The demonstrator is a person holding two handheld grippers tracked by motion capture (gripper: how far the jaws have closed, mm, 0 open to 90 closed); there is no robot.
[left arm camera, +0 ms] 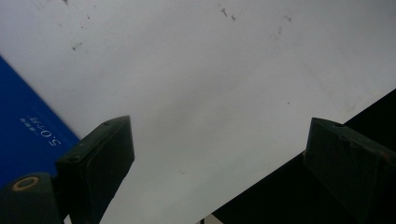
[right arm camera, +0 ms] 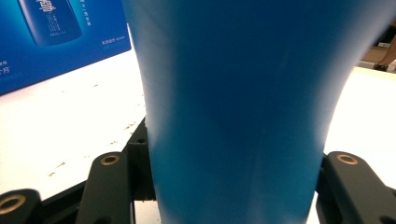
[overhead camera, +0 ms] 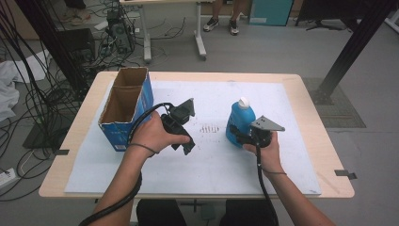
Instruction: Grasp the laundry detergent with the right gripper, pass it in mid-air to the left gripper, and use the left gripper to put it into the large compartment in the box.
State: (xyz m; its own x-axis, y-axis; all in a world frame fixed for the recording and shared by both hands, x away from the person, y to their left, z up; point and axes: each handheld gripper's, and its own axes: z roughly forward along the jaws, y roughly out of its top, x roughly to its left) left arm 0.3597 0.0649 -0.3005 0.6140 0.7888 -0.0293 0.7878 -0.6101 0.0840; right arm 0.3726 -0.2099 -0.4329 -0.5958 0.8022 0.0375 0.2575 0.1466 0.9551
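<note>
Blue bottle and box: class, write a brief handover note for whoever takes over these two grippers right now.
Right gripper: shut on the blue bottle, which is upright on the white mat.
Left gripper: open, holding nothing, over the mat beside the blue box.
Done: bottle gripped.
Left: probably carry the bottle into the open-topped box; the left gripper could steady the box.

A lab or test workshop: a plain wooden desk (overhead camera: 308, 117) under a white sheet (overhead camera: 282, 101) on grey floor, tangled black cables (overhead camera: 51, 80) and electronics (overhead camera: 117, 30) at left, black frame posts (overhead camera: 350, 47) at right
</note>
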